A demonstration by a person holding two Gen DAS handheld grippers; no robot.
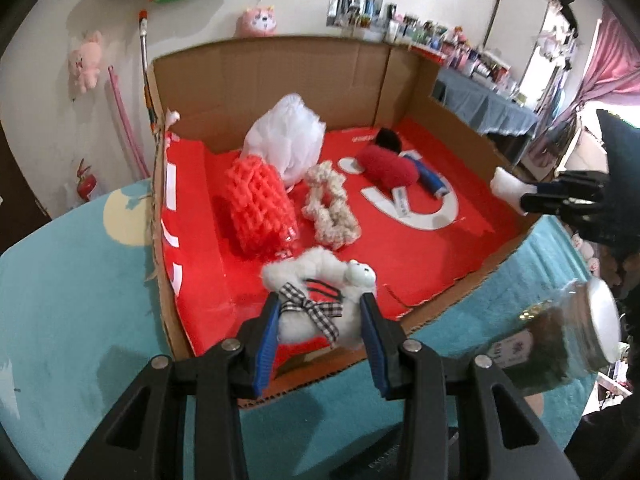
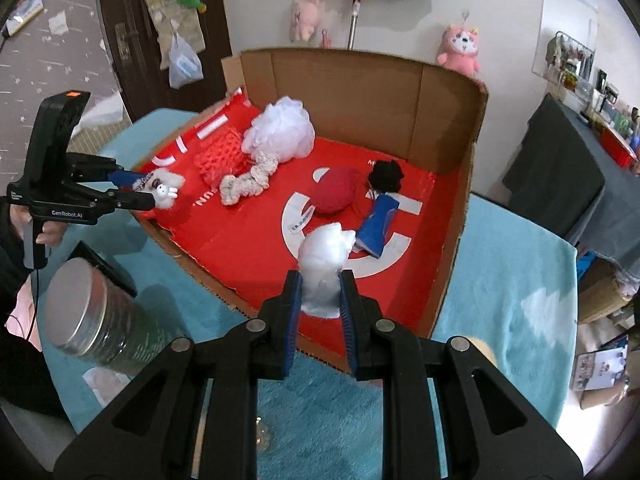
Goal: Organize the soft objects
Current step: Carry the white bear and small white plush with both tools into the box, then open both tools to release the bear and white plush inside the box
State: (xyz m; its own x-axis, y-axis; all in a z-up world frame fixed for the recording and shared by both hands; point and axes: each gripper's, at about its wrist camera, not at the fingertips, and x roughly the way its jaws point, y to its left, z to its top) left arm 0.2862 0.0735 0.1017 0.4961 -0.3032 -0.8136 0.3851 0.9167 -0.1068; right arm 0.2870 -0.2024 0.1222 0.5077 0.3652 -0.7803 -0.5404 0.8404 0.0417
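Observation:
My left gripper (image 1: 320, 304) is shut on a white fluffy rabbit toy (image 1: 320, 280) with a checked bow, over the near edge of the cardboard box (image 1: 280, 68); it also shows in the right wrist view (image 2: 146, 190). My right gripper (image 2: 320, 284) is shut on a white cotton puff (image 2: 324, 264) above the box's near right side; it also shows in the left wrist view (image 1: 520, 196). Inside on the red liner lie a white mesh puff (image 1: 288, 136), an orange foam net (image 1: 256, 208), a cream scrunchie (image 1: 328, 204), a red pad (image 1: 388, 168) and a blue-dressed doll (image 2: 380, 224).
A glass jar with a metal lid (image 1: 560, 344) lies on the teal rug (image 1: 80, 300) by the box's near edge, between my grippers. Pink plush toys (image 2: 458, 50) hang on the wall behind. A cluttered table (image 1: 480, 96) stands at the right.

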